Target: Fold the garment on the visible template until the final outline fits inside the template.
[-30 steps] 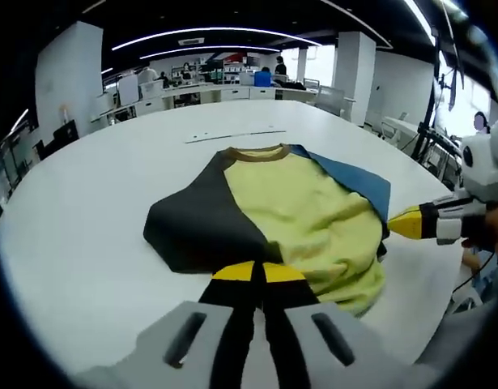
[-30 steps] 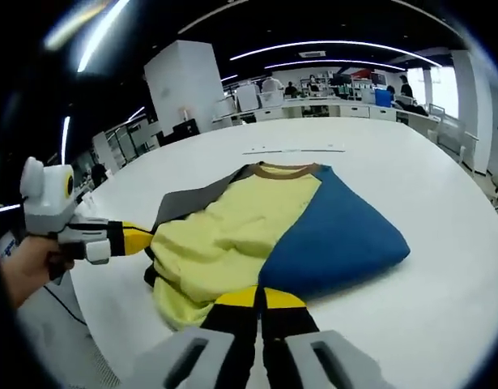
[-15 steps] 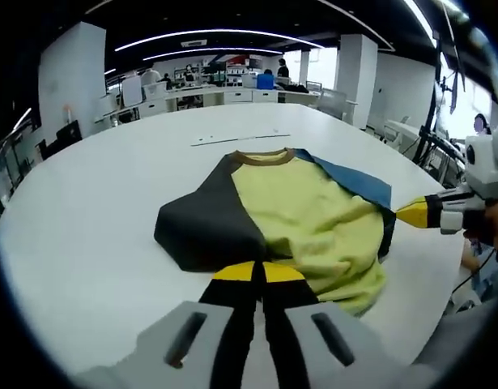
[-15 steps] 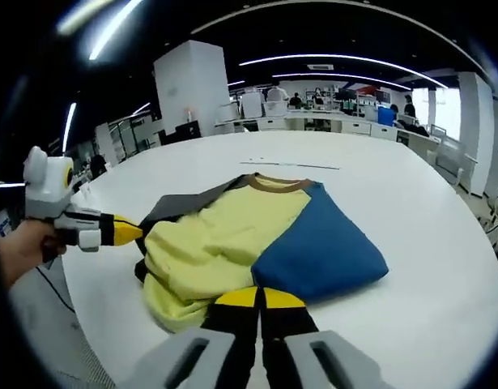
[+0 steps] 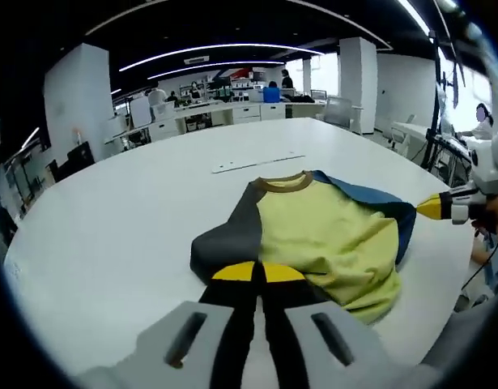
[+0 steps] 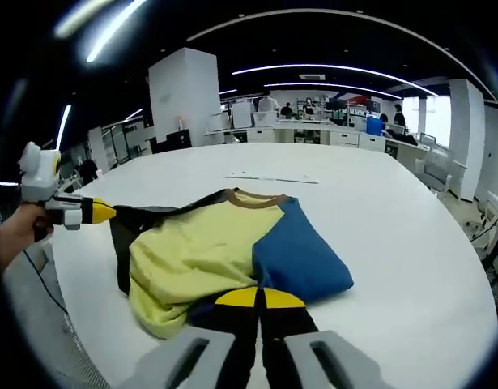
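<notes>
Tools, left and right, closed, gripping nothing, near garment

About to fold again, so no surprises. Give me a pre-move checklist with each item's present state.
1. Garment fully on the table: ok.
2. Both sleeves folded in over the body: ok, dark sleeve and blue sleeve lie folded.
3. Left gripper empty: ok, jaws together with no cloth between.
4. Right gripper empty: ok, jaws together with no cloth between.
5. Hem flat: not ok, yellow cloth is rumpled.
6. Outline inside template: cannot tell, no template outline is distinguishable.
</notes>
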The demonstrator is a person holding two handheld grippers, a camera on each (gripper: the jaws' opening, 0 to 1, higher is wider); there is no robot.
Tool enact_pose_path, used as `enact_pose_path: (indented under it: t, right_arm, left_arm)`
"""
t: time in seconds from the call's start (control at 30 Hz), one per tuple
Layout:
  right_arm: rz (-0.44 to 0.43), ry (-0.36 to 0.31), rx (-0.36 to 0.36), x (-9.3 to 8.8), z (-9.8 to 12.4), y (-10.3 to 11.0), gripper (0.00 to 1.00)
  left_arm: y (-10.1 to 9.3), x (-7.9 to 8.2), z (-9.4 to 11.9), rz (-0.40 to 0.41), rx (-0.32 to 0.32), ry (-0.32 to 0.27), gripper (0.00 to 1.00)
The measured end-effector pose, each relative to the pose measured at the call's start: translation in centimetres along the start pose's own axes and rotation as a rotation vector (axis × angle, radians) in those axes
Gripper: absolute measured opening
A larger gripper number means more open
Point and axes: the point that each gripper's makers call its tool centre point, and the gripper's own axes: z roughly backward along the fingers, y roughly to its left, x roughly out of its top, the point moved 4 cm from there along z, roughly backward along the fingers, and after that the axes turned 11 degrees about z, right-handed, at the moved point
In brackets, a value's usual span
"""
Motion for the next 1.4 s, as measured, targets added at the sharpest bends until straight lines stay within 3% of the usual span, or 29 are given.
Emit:
enact_pose_path:
  t: [0.37, 0.7, 1.03, 1.4]
  right_arm:
    - [-0.002, -0.036, -0.037, 1.4, 1.0, -2.0, 0.00]
    - [0.013, -0.043, -0.127, 2.4, 1.8, -5.9, 0.00]
    - [0.047, -0.015, -0.238, 2.8, 2.0, -11.6, 0.00]
    - [0.060, 0.044, -0.325, 2.4, 0.3, -16.7, 0.00]
  left_arm:
    - [3.1, 2.6, -0.1, -0.039, 0.067, -0.024, 0.00]
    - [6.6, 4.0, -0.7, -0.023, 0.143, 0.003, 0.00]
    - [10.0, 4.4, -2.1, -0.049, 0.217, 0.074, 0.00]
    - [13.7, 3.2, -4.4, -0.033, 0.305, 0.156, 0.00]
